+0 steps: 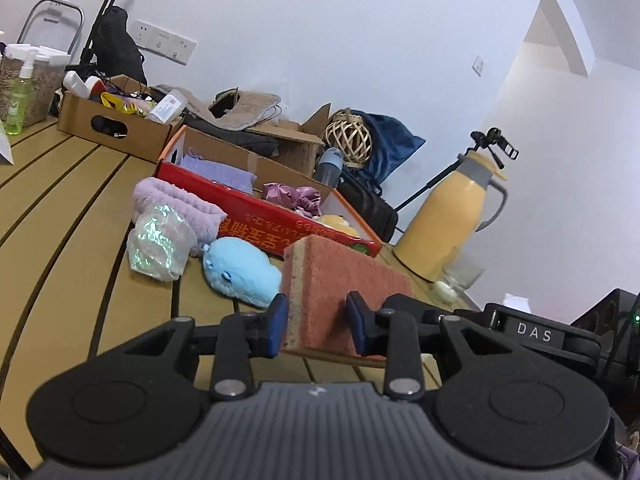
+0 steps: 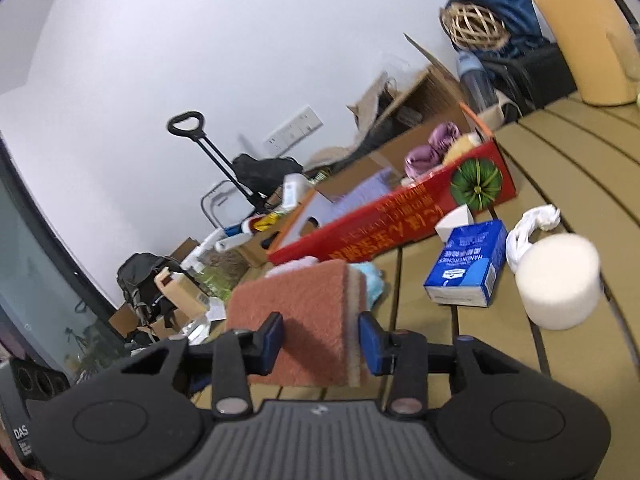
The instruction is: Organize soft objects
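A pink-and-yellow scouring sponge (image 1: 344, 276) is held between both grippers. My left gripper (image 1: 318, 326) is shut on its near end, just above the slatted table. My right gripper (image 2: 322, 342) is shut on the same sponge (image 2: 296, 320) from the other side. A light blue plush toy (image 1: 240, 270), a shiny plastic packet (image 1: 160, 242) and a lilac fluffy cloth (image 1: 180, 206) lie left of the sponge. The red cardboard box (image 1: 280, 222) behind them holds a purple cloth (image 1: 220, 172), a mauve satin piece (image 1: 294, 196) and a yellow soft thing.
A yellow thermos jug (image 1: 448, 216) and a glass stand right of the red box. A blue tissue packet (image 2: 468, 264), a white foam cylinder (image 2: 558, 282) and a crumpled white bag (image 2: 528, 228) lie on the table (image 2: 580, 168). Brown cardboard boxes (image 1: 116, 124) stand behind.
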Available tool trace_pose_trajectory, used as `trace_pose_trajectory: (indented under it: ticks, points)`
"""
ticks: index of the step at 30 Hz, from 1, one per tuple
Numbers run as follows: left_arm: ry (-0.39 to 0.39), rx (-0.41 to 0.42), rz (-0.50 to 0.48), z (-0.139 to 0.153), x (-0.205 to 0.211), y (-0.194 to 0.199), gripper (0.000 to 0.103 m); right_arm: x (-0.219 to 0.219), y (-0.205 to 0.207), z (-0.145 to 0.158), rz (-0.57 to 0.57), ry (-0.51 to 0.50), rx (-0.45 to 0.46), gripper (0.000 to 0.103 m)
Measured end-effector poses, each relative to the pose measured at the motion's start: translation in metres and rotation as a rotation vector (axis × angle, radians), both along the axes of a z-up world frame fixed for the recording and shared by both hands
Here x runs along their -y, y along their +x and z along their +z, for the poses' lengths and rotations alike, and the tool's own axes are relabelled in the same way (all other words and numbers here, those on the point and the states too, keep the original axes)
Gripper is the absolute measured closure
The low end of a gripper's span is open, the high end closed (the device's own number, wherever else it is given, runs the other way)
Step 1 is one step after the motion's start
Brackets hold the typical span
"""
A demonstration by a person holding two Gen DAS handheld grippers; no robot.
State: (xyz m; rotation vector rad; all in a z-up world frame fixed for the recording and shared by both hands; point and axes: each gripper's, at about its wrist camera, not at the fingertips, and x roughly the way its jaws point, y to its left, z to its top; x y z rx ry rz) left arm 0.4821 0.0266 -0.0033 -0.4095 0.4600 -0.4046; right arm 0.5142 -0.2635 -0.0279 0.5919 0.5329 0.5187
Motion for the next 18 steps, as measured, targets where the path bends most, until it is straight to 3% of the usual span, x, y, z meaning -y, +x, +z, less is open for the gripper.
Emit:
trace_pose_trajectory:
  ticks: [4, 9, 13, 18]
  points:
    - [-0.001, -0.020, 0.004, 0.002, 0.001, -0.006, 0.072, 0.002, -0.013, 0.006, -0.001, -0.002, -0.002, 0.068]
    - [0.002, 0.013, 0.010, 0.019, 0.001, 0.003, 0.072, 0.001, -0.018, 0.016, -0.008, -0.016, 0.012, 0.068]
    - [-0.011, 0.008, 0.026, 0.049, -0.005, 0.048, 0.072, -0.005, 0.011, 0.045, 0.003, -0.055, 0.066, 0.068]
    - [0.010, -0.045, 0.055, 0.071, -0.019, 0.152, 0.072, -0.020, 0.104, 0.076, 0.027, -0.047, 0.034, 0.068]
